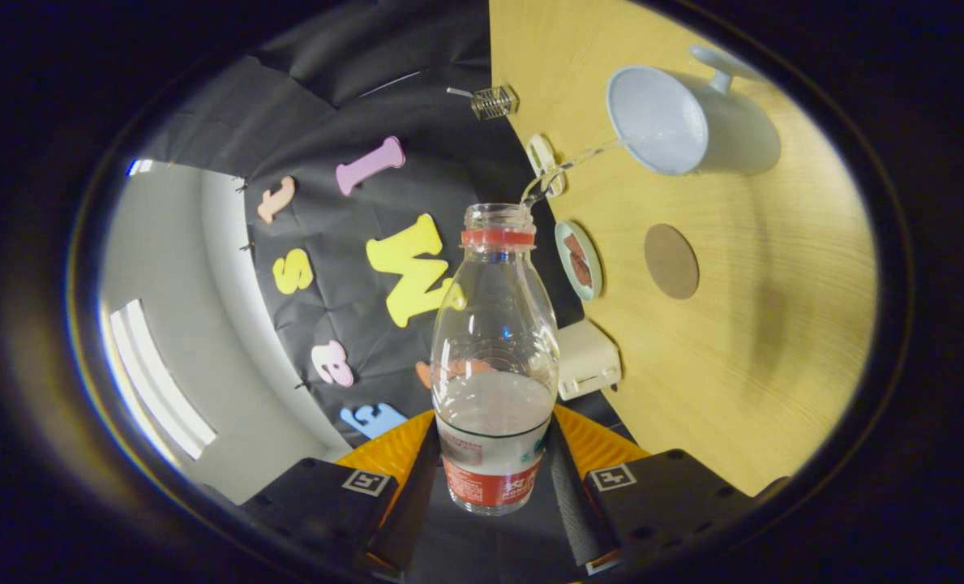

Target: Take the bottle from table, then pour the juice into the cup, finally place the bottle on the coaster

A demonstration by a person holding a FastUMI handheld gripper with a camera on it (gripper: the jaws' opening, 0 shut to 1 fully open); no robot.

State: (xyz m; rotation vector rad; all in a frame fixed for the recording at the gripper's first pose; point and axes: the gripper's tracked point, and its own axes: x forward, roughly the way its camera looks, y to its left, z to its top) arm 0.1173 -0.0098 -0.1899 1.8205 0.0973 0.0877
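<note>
My gripper (491, 470) is shut on a clear plastic bottle (494, 357) with a red neck ring and a red-and-white label; both fingers (417, 478) press its lower body. The whole view is rolled sideways, so the bottle is tipped over. A thin clear stream (579, 158) runs from its open mouth into the pale blue cup (658, 120) with a handle, which stands on the wooden table (757, 324) beyond the fingers. Liquid still fills the bottle's lower part. A round brown coaster (671, 261) lies on the table between the cup and the fingers, beside the bottle's neck.
A small round dish (579, 261) with something brown in it sits at the table's edge by the bottle's neck. A cream box-shaped object (585, 358) and a white clip-like piece (543, 162) also stand along that edge. A small wire object (494, 102) hangs near the cloth wall.
</note>
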